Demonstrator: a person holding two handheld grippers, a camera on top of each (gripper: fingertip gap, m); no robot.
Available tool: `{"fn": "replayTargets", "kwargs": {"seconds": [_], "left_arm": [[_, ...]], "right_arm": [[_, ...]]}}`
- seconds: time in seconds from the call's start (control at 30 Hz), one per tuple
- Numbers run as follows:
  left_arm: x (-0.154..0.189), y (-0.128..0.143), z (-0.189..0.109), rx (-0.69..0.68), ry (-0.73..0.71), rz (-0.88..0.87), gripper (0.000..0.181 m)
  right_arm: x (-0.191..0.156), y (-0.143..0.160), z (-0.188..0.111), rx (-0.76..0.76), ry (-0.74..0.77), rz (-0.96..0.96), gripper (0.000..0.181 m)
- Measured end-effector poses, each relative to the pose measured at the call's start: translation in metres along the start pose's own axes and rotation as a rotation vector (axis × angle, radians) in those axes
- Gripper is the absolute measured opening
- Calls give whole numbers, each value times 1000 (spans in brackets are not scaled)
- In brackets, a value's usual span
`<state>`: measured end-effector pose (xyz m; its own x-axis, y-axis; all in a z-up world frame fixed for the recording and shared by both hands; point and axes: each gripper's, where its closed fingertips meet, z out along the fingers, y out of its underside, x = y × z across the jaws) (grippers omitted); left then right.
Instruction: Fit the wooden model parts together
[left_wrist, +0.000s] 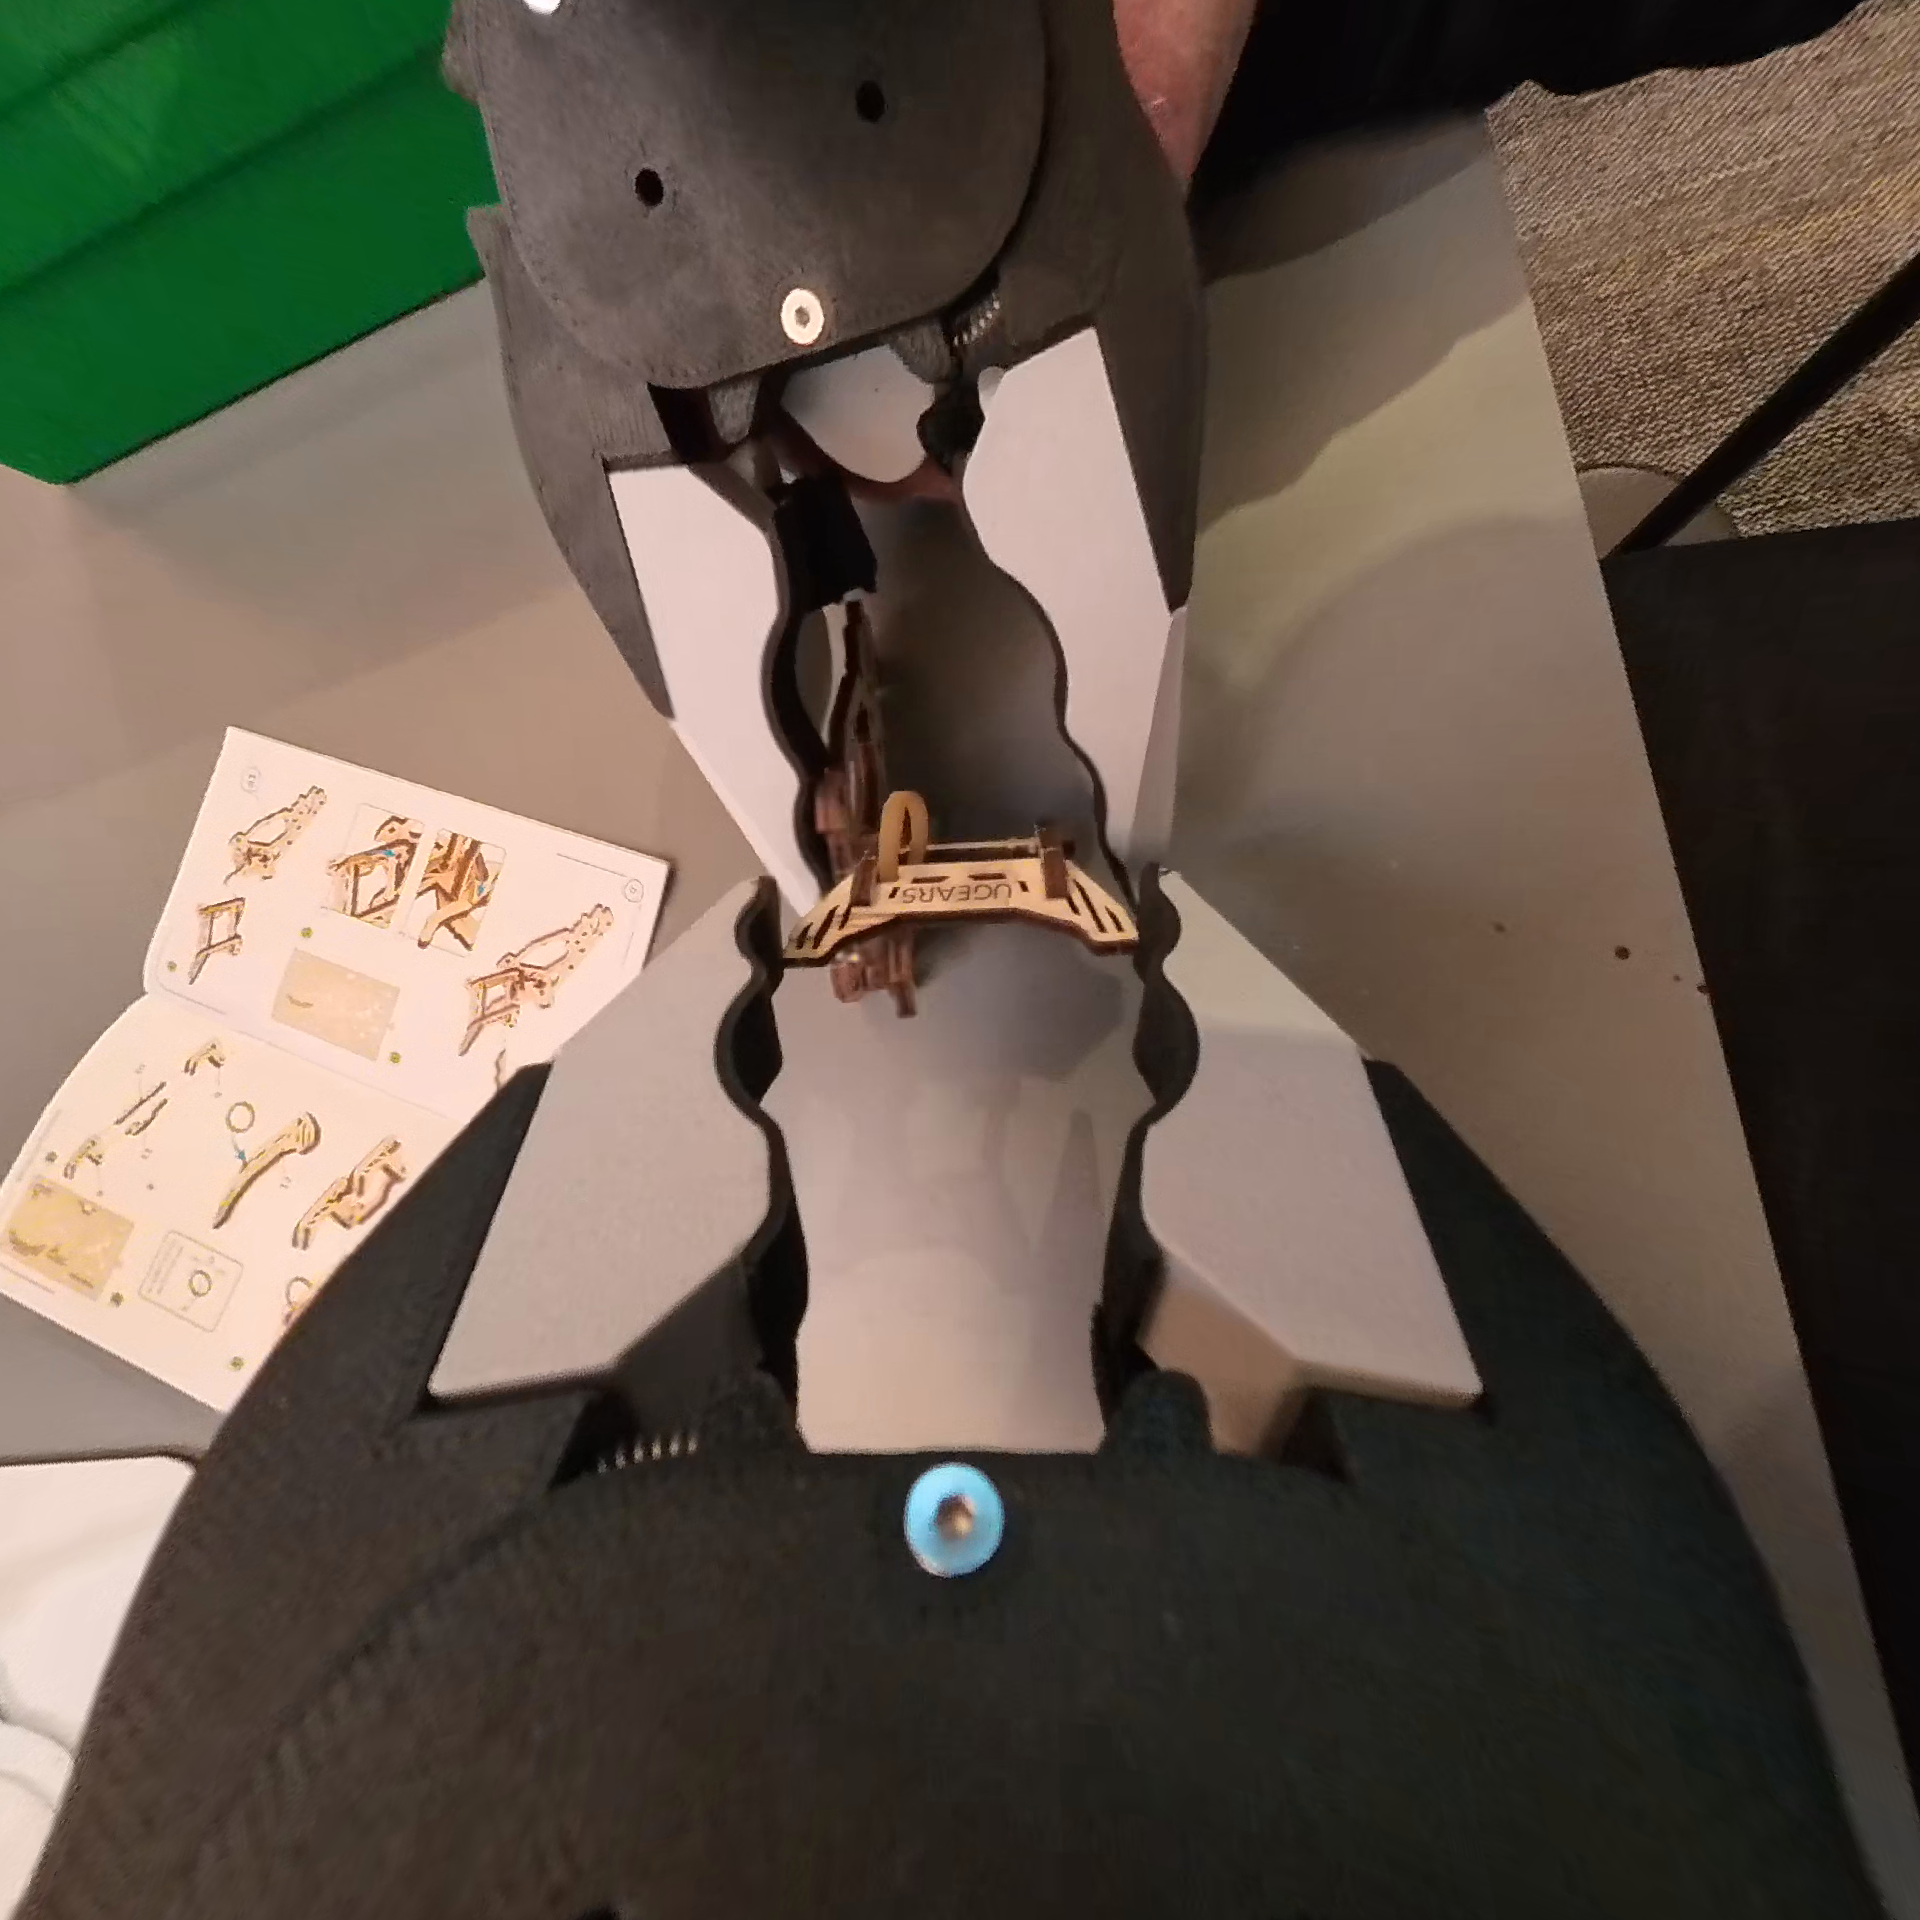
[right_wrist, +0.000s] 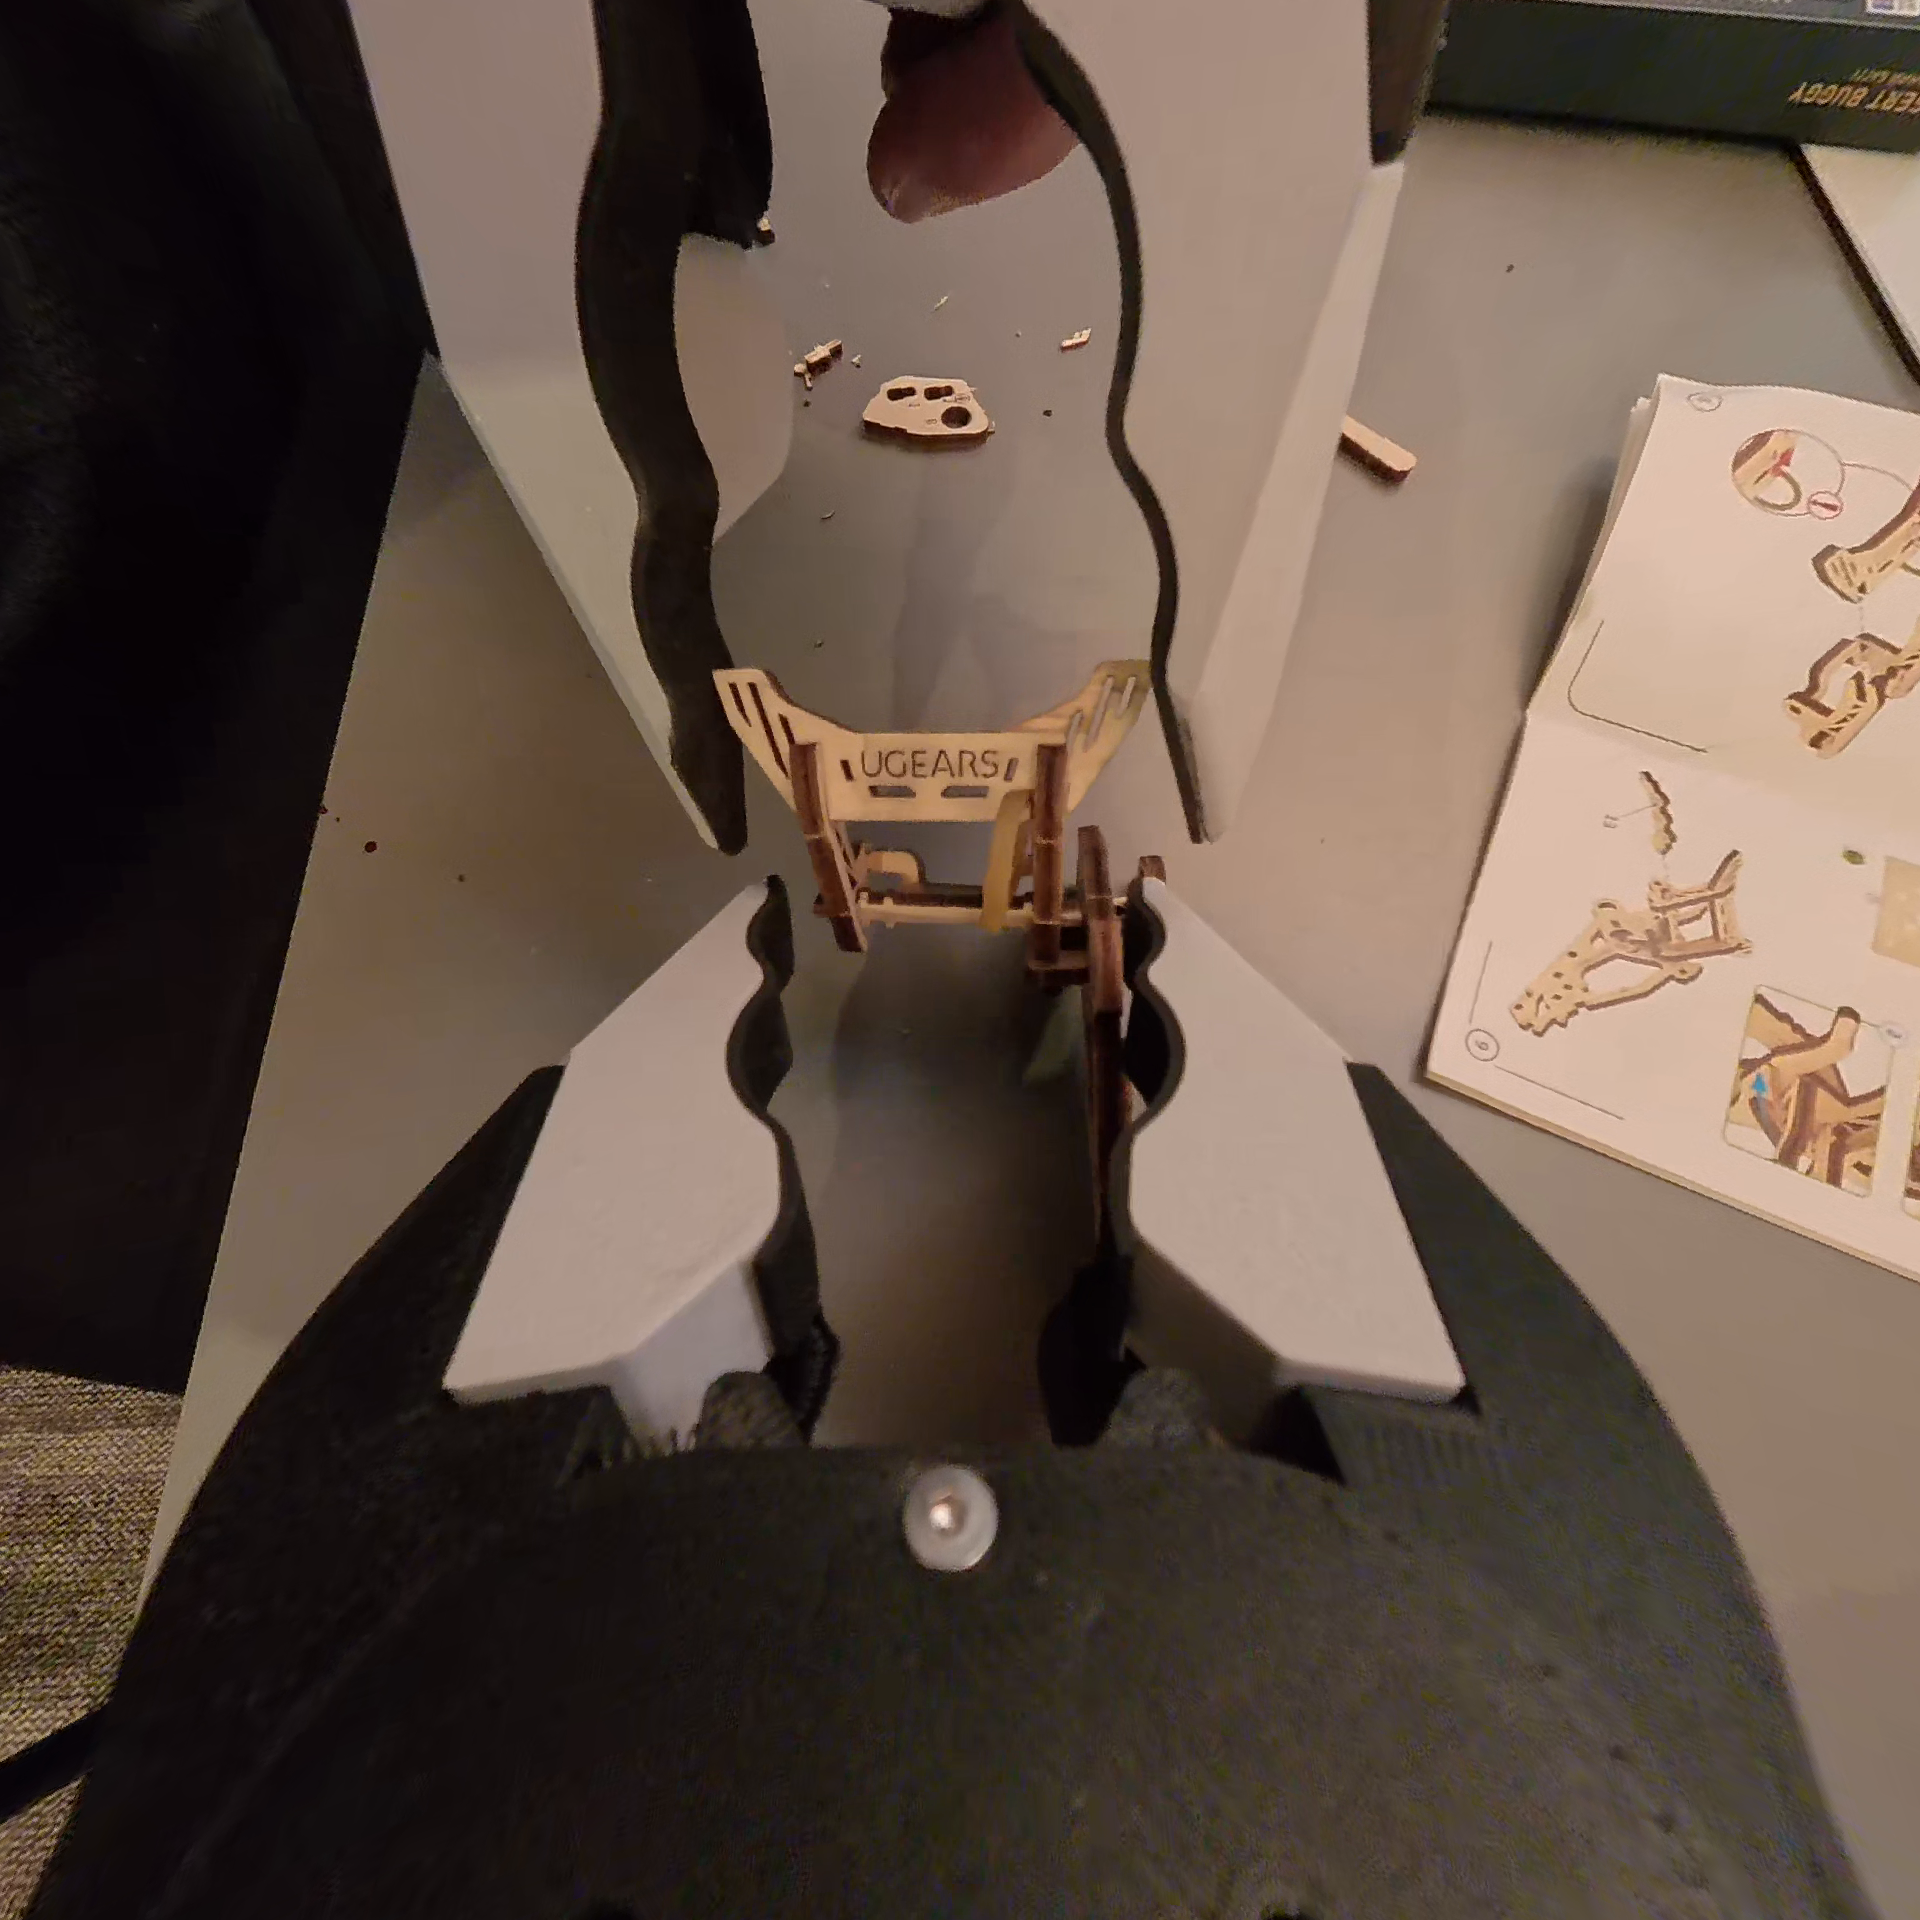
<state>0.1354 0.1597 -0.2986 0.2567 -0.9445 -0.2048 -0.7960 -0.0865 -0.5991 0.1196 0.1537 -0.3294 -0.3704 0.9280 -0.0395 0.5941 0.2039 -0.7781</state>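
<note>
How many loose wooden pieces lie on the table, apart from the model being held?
3, not counting crumbs: a flat plate, a small bit left of it, and a stick to its right. The hand-held grippers may hide others.

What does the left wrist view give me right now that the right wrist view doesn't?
Only the left wrist view shows a green block beyond the table, and carpet at the far right.

Only the right wrist view shows loose wooden pieces on the table and a dark box at the far edge.

Both show the pale wooden frame held across its ends by the left gripper, the darker wooden part lying along one finger of the right gripper, and the open instruction booklet.
</note>
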Motion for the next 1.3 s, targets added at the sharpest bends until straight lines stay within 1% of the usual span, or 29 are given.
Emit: {"fn": "replayTargets", "kwargs": {"seconds": [0.17, 0.47, 0.77, 0.97, 1.17, 1.3], "left_arm": [[-1, -1, 0, 1, -2, -4, 66], [-3, -4, 4, 9, 14, -21, 66], [-5, -2, 4, -21, 14, -18, 66], [-3, 0, 2, -38, 17, -11, 66], [-4, -1, 2, -47, 15, -11, 66], [-6, -1, 1, -53, 2, -6, 66]], "right_arm": [[5, 1, -8, 12, 17, 26, 66], [2, 2, -7, 11, 4, 28, 63], [3, 2, -7, 17, 0, 32, 58], [5, 0, -10, 31, 10, 39, 60], [4, 0, -8, 22, 14, 22, 50], [5, -1, -9, 29, 15, 33, 48]]}}
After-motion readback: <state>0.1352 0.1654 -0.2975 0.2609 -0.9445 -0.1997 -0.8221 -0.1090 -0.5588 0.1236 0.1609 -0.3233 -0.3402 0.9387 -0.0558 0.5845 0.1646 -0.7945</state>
